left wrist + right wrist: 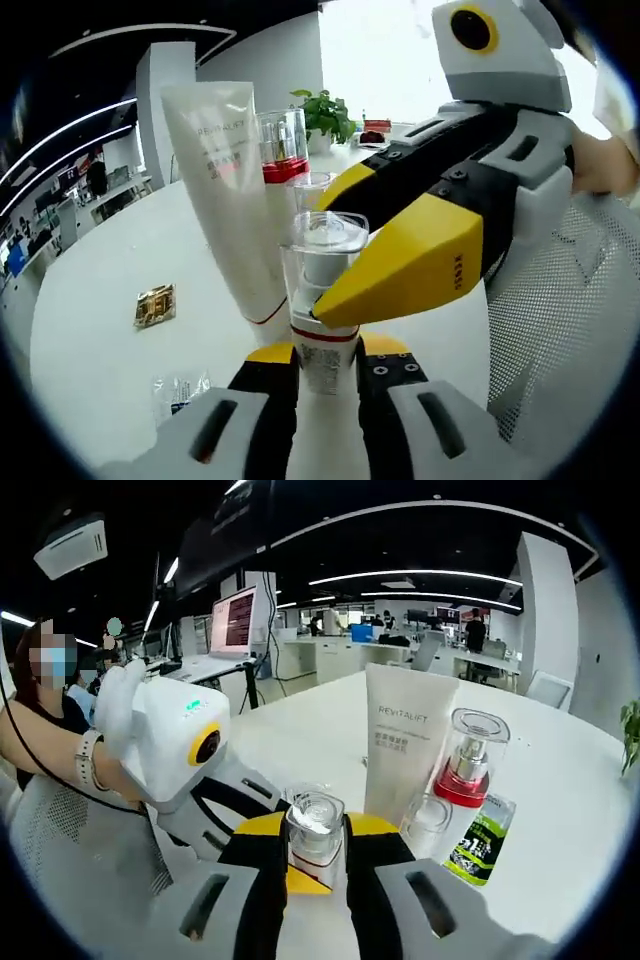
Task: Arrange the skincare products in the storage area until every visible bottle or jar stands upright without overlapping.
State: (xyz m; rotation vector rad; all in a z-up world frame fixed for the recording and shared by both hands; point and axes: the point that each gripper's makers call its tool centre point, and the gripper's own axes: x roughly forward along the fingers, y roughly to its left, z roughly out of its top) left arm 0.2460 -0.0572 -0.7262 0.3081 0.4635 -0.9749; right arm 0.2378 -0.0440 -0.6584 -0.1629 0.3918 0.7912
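Currently both grippers meet on one item: a small clear-capped pump bottle with a white body and red band (322,300), low centre of the left gripper view and low centre of the right gripper view (314,838).

Left gripper (325,360): jaws clenched on the bottle's lower body, label showing between them. Right gripper (312,865): jaws closed around the clear cap; in the left gripper view it enters from the upper right, its yellow finger (405,262) lying against the cap.

Neighbours stand close behind: a tall white "Revitalift" squeeze tube (228,190) upright, a clear pump bottle with a red collar (466,760), and a small clear glass jar (426,825) just beside them. A green-and-black sachet (480,842) lies flat at lower right of the right gripper view. A small gold packet (155,305) sits mid-left on the white round table (90,340).

Judgement: bottle is being set upright. Keep it vertical, lower it straight onto bare table beside the tube, not touching the jar. Release the cap first, base last. Risk: a sideways pull on opening could tip it into the cluster.
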